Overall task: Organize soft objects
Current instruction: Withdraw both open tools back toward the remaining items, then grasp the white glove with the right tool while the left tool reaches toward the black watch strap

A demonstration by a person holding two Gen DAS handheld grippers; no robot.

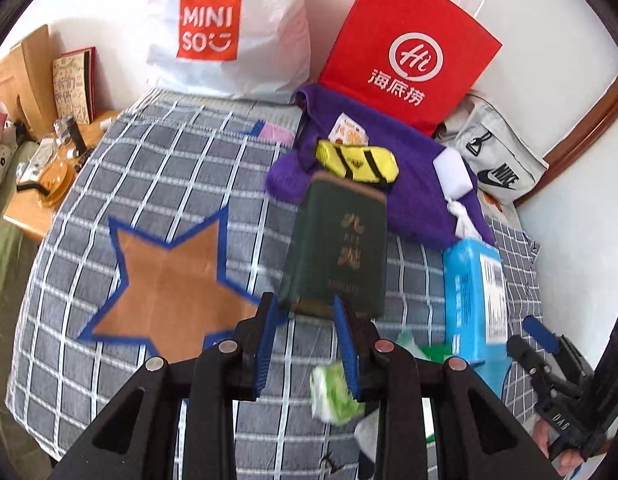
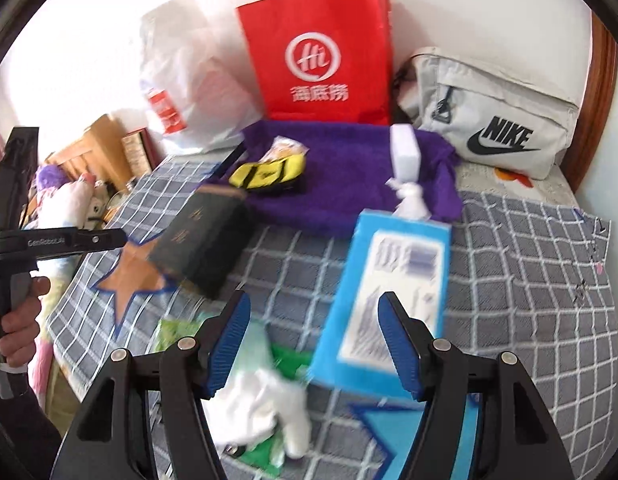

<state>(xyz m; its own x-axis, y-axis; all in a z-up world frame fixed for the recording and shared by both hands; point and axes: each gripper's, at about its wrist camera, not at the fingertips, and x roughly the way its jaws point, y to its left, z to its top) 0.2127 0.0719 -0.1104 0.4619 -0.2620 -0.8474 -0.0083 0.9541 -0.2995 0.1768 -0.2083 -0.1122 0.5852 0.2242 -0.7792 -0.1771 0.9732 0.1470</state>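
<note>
Left gripper [image 1: 305, 308] is clamped on the lower edge of a dark green book [image 1: 341, 248], its pads pinching the covers so the book stands off the checked bed cover [image 1: 169, 168] at a tilt. Being hard, the book is probably being taken out of the way so that only the soft things are left to sort. Just under the same gripper lies a small green packet [image 1: 333, 396], loose on the cover. Beyond the book a purple towel [image 1: 413, 184] is spread in front of a red paper bag [image 1: 409, 52]; a yellow sock [image 1: 357, 162] rests on it, so the towel seems to serve as the collecting spot. Further right, a blue tissue pack [image 1: 473, 292] lies just short of the towel. Right gripper [image 2: 315, 298] hangs above that pack and a crumpled white cloth [image 2: 265, 404] with its jaws apart, gripping nothing, apparently ready for either one.
</note>
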